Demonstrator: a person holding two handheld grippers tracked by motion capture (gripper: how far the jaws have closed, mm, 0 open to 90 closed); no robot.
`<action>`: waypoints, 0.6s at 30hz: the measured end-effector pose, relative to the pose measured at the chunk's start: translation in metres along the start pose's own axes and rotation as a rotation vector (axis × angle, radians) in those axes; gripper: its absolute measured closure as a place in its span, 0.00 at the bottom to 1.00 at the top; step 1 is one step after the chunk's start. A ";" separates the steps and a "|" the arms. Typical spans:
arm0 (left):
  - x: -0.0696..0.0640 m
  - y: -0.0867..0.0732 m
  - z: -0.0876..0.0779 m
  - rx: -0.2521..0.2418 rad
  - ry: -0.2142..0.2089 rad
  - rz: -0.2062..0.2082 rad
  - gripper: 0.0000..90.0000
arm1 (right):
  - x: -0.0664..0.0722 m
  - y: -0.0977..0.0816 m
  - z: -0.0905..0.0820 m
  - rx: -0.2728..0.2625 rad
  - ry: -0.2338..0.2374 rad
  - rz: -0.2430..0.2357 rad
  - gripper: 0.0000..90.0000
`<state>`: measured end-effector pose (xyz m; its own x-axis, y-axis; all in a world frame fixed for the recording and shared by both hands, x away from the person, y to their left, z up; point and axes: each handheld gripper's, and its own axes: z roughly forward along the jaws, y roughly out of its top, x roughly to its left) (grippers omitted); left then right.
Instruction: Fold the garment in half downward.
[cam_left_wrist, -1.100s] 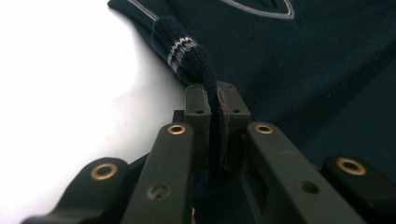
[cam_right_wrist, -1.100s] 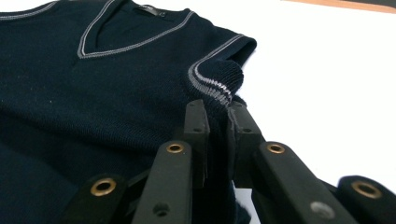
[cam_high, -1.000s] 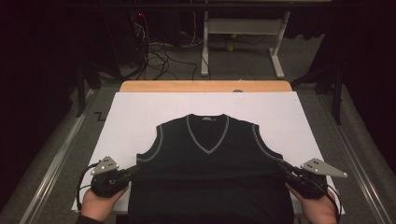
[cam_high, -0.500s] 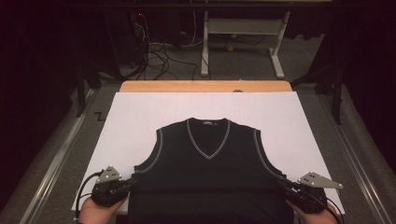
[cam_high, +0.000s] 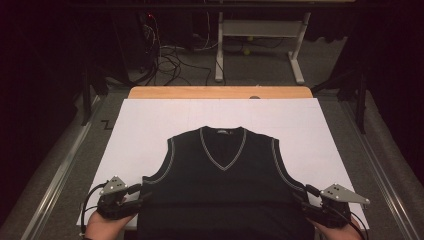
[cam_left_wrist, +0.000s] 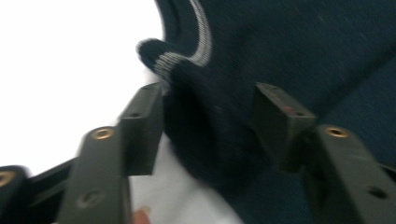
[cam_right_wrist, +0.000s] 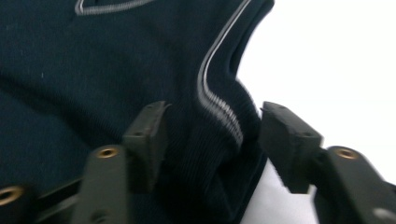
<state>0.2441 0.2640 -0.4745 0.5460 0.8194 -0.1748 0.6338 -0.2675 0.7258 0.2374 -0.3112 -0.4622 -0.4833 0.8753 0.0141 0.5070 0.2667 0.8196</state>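
A black sleeveless V-neck vest (cam_high: 225, 185) with grey trim lies flat, front up, on the white table sheet (cam_high: 150, 125), its hem at the near edge. My left gripper (cam_high: 144, 196) sits at the vest's left side below the armhole. Its jaws have just been opening, and a bunched fold of the armhole edge (cam_left_wrist: 187, 70) lies loose between them (cam_left_wrist: 208, 100). My right gripper (cam_high: 306, 200) is at the vest's right side. It too has just been opening, and the ribbed, grey-striped edge (cam_right_wrist: 219, 112) stands between its parted pads (cam_right_wrist: 215, 114).
A wooden table edge (cam_high: 220, 92) shows beyond the white sheet. Behind it are a metal desk frame (cam_high: 260, 45) and cables (cam_high: 170, 60) on the dark floor. Bare white sheet lies beyond and to both sides of the vest.
The vest has slid toward the near edge of the table. Both grippers came nearer with it, staying at its sides.
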 end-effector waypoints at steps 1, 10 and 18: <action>0.002 0.000 -0.001 -0.016 0.005 -0.010 0.39 | 0.000 0.000 0.000 -0.005 -0.003 -0.001 0.42; 0.008 0.013 0.010 -0.047 0.009 0.003 0.00 | -0.005 0.012 0.006 -0.115 -0.017 0.040 0.14; 0.011 0.034 0.016 -0.110 -0.018 -0.001 0.00 | -0.006 0.033 0.021 -0.134 -0.047 0.030 0.00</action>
<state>0.2803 0.2559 -0.4626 0.5557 0.8102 -0.1864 0.5707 -0.2087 0.7942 0.2725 -0.2987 -0.4471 -0.4338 0.9009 0.0156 0.4194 0.1865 0.8885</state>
